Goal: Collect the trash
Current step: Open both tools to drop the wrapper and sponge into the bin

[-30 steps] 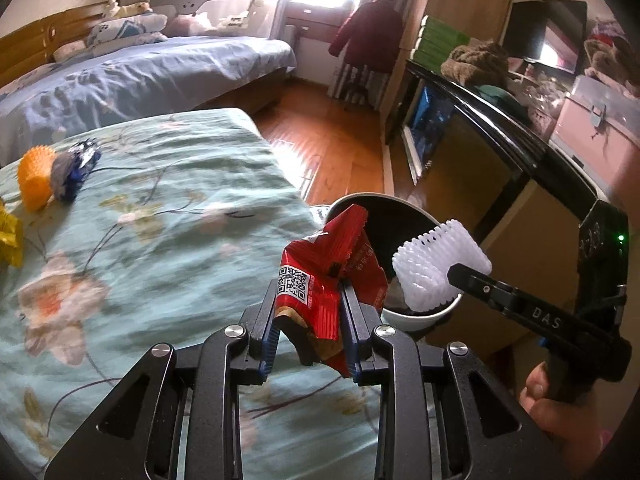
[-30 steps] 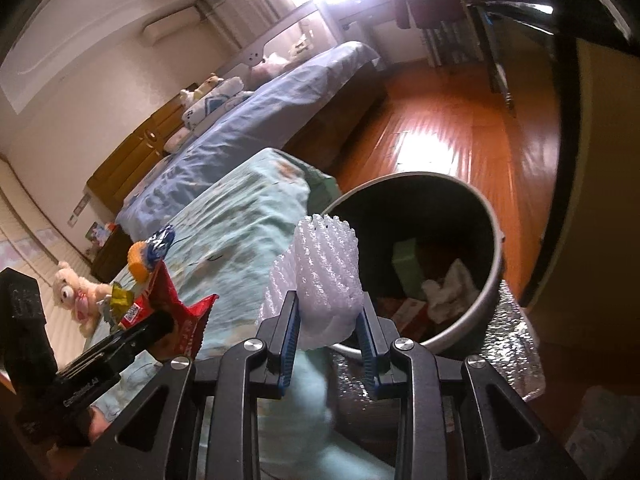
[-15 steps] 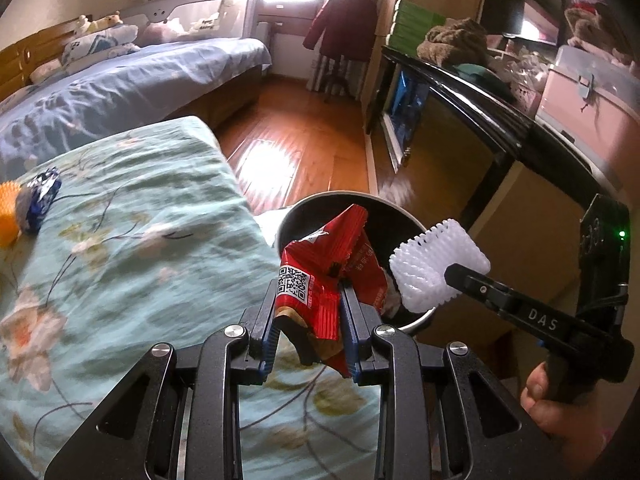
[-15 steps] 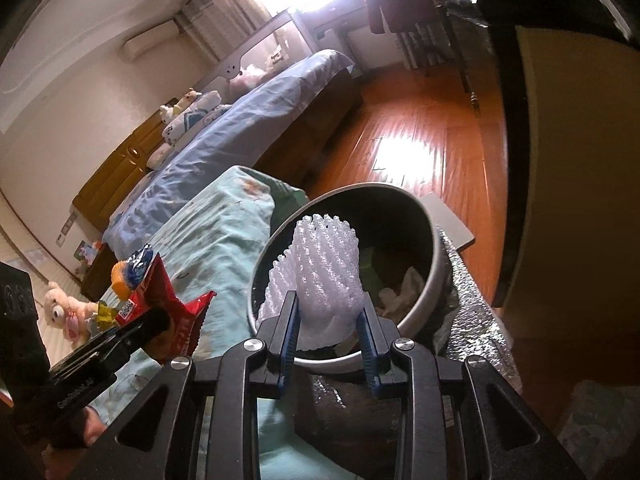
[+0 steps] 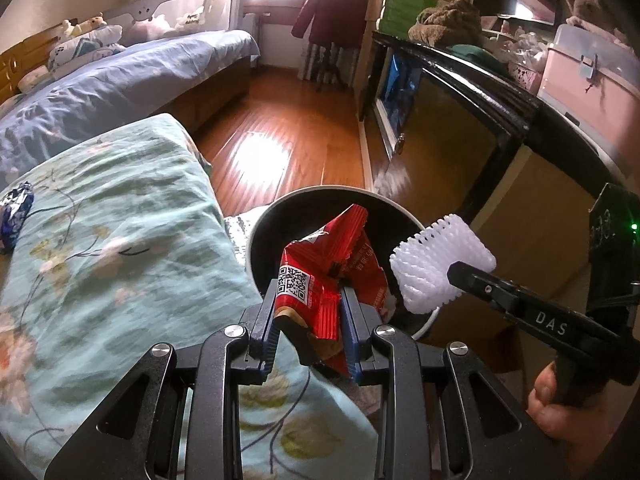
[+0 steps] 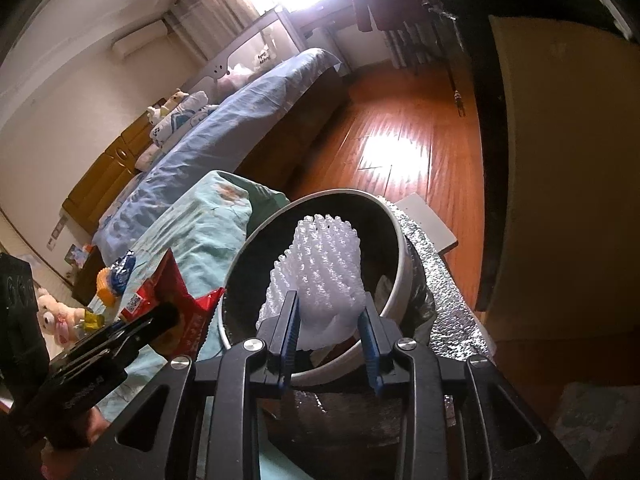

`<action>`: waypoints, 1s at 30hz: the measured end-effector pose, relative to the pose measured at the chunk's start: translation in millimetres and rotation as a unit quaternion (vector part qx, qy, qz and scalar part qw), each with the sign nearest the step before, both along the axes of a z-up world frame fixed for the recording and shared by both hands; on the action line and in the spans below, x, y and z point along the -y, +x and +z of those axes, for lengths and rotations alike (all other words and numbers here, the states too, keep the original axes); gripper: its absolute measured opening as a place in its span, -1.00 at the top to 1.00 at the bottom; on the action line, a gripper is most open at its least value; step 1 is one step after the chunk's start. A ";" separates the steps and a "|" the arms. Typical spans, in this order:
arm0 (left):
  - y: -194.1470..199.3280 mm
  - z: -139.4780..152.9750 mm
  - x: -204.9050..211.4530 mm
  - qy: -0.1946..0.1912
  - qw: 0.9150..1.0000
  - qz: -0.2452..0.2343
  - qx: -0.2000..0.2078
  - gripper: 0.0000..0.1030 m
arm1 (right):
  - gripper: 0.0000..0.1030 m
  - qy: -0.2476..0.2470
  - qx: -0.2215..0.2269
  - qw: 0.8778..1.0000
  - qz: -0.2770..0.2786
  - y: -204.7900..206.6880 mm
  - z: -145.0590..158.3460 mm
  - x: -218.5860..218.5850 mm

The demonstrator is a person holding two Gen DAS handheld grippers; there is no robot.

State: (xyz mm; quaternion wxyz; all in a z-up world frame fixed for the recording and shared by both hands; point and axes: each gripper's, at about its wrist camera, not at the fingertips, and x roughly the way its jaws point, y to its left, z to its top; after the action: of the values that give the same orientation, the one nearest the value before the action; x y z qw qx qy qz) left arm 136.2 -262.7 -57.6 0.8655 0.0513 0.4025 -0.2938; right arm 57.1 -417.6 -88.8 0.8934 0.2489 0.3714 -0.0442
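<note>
From the left wrist view, we see our left gripper (image 5: 308, 324) with its jaws closed on a red snack wrapper (image 5: 328, 264). This wrapper stands up from the jaws and leans forward, so that its upper end is over the near rim of the trash bin (image 5: 400, 210). The bin lies straight ahead of the jaws, just beside the edge of the bed (image 5: 120, 220) with the flowered cover. To the right, our right gripper (image 5: 452, 276) holds a white foam net (image 5: 436, 264) over the bin's right side. One blue wrapper (image 5: 16, 212) is left on the bed, far to the left.

From the right wrist view, the right gripper (image 6: 328, 328) has the foam net (image 6: 324, 264) between its jaws, and the pads touch it on both sides. The net's long axis points forward and up, and it is above the open mouth of the bin (image 6: 400, 268). We judge that the right hand is better placed for dropping, because its piece is already well inside the rim, while the red wrapper (image 6: 176, 292) in the left gripper (image 6: 168, 316) is at the rim's left edge.
</note>
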 end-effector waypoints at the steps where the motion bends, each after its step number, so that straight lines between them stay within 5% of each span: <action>1: 1.3 -0.7 2.0 0.001 1.000 -0.001 -0.001 0.50 | 0.40 -0.001 -0.002 1.000 0.001 1.3 -0.6 1.0; 14: 14.3 -10.3 13.9 0.011 1.000 -0.006 -0.013 0.40 | 0.37 -0.006 -0.016 1.000 -0.002 22.0 -6.0 10.2; 21: 15.8 -11.9 14.1 0.008 1.000 0.001 -0.021 -0.20 | -0.08 0.010 -0.022 1.000 -0.004 28.1 -11.2 16.1; 30: 8.7 -8.7 -5.3 -0.007 1.000 0.014 -0.021 -0.21 | -0.31 0.019 -0.013 1.000 -0.006 21.1 -7.4 12.8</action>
State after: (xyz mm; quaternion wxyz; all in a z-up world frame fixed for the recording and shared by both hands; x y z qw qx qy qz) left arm 144.8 -257.4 -66.3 0.8612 0.0335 0.4196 -0.2850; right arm 78.2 -430.4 -96.2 0.8831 0.2679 0.3825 -0.0457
